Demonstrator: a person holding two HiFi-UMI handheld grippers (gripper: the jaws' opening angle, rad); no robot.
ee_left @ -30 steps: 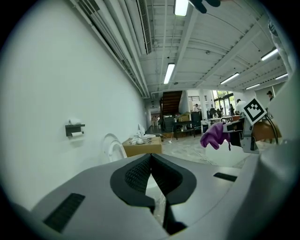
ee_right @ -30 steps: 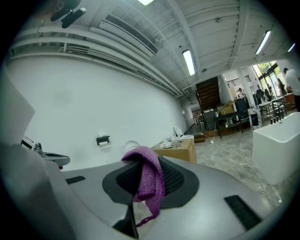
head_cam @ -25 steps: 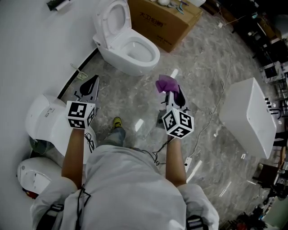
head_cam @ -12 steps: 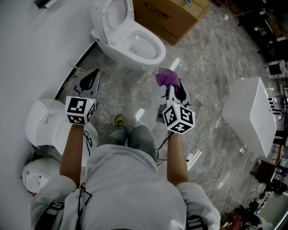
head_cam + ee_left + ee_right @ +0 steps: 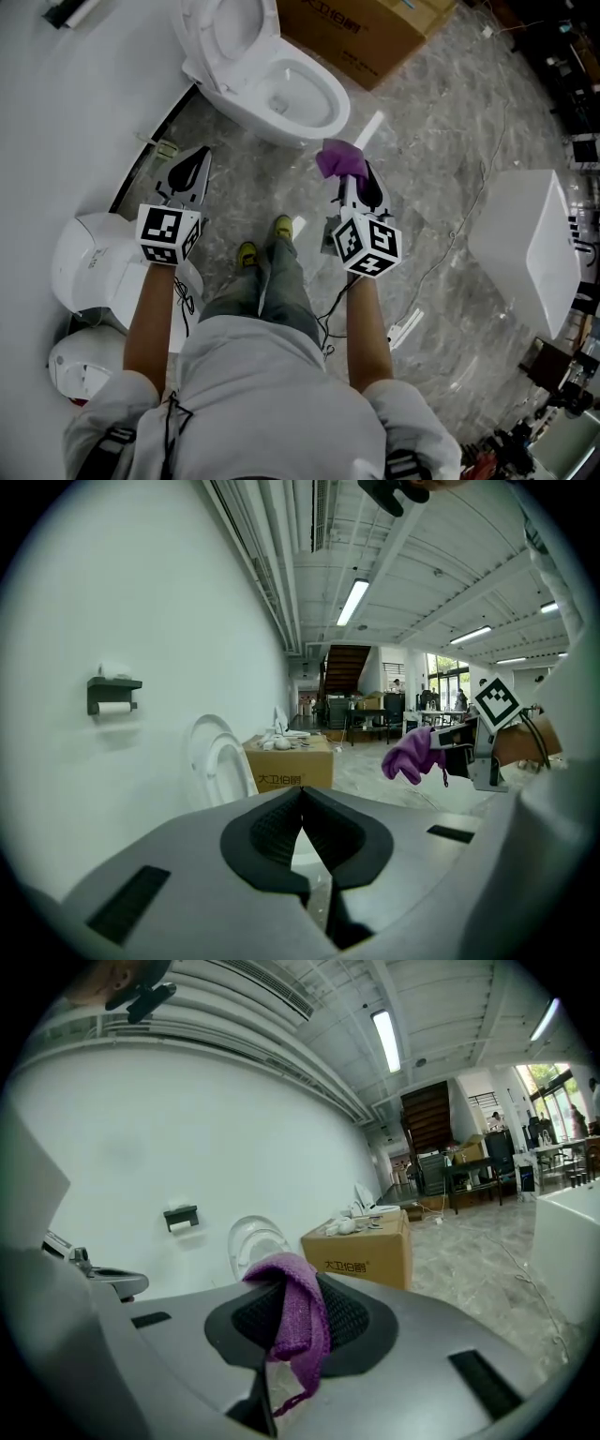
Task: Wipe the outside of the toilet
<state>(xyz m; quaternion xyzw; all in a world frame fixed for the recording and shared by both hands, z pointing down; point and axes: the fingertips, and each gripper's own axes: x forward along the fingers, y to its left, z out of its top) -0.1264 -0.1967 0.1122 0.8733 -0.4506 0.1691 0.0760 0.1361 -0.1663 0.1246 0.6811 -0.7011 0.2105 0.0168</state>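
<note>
A white toilet (image 5: 272,89) with its lid up stands at the top of the head view, against the white wall. It also shows as a raised lid in the left gripper view (image 5: 217,766) and the right gripper view (image 5: 253,1241). My right gripper (image 5: 349,173) is shut on a purple cloth (image 5: 337,159) and hangs just short of the bowl's front right. The purple cloth (image 5: 295,1316) droops over the closed jaws. My left gripper (image 5: 190,169) is shut with nothing in it, left of the bowl near the wall's base.
A brown cardboard box (image 5: 370,33) stands behind the toilet. A white tank-like unit (image 5: 530,253) sits to the right on the marble floor, with cables (image 5: 441,253) trailing across it. More white fixtures (image 5: 94,262) lie at the left. A paper holder (image 5: 112,691) hangs on the wall.
The person has stepped forward; the toilet now lies closer under both grippers. The right gripper with the cloth has come nearer the bowl's rim. Jaw states are unchanged.
</note>
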